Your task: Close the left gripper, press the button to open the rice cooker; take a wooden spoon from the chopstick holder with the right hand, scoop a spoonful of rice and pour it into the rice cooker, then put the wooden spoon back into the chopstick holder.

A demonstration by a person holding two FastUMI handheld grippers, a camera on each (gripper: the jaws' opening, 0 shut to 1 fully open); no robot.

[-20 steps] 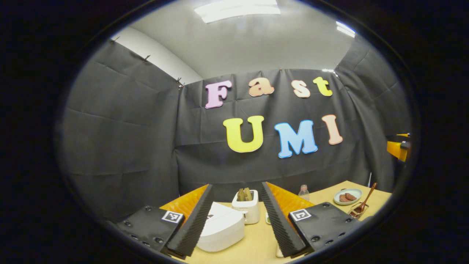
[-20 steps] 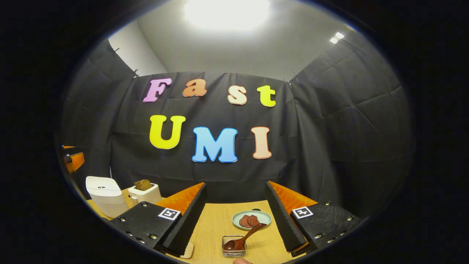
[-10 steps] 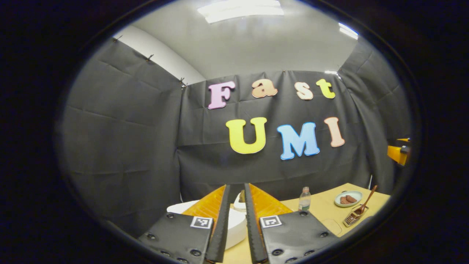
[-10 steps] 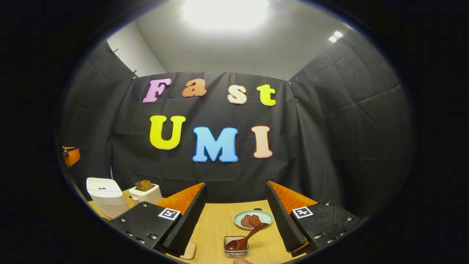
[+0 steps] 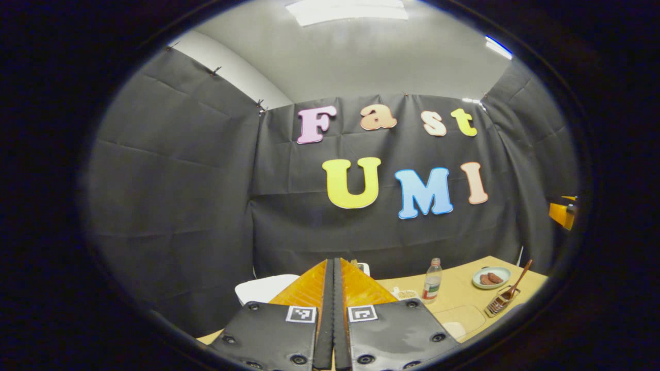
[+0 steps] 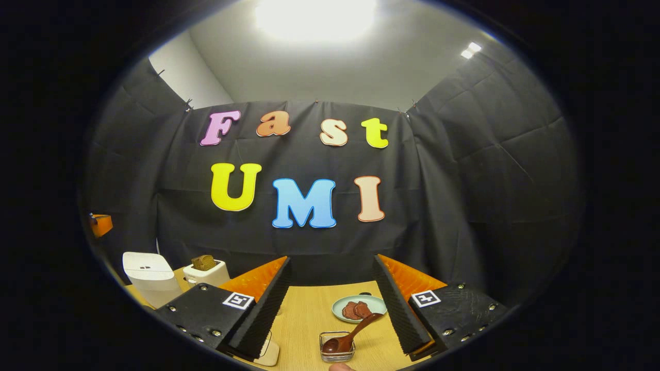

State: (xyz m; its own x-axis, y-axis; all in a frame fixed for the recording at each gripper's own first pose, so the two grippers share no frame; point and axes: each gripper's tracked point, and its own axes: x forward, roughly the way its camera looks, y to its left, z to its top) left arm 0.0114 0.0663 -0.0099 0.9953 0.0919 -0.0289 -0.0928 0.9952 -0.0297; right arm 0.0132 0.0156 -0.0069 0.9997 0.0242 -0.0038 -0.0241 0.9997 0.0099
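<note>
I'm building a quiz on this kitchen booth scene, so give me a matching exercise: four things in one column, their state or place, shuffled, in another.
1. left gripper
2. right gripper
3. wooden spoon
4. rice cooker

a. lid down
b. fingers together
c. resting in the chopstick holder
d. fingers apart

Pairs: 1-b, 2-d, 3-c, 4-a

Black cloth wall on three sides, creased, pinned along the top edge. Grey-white ceiling above, bright ceiling light overhead, smaller light toward one corner. Light wood table below.
</note>
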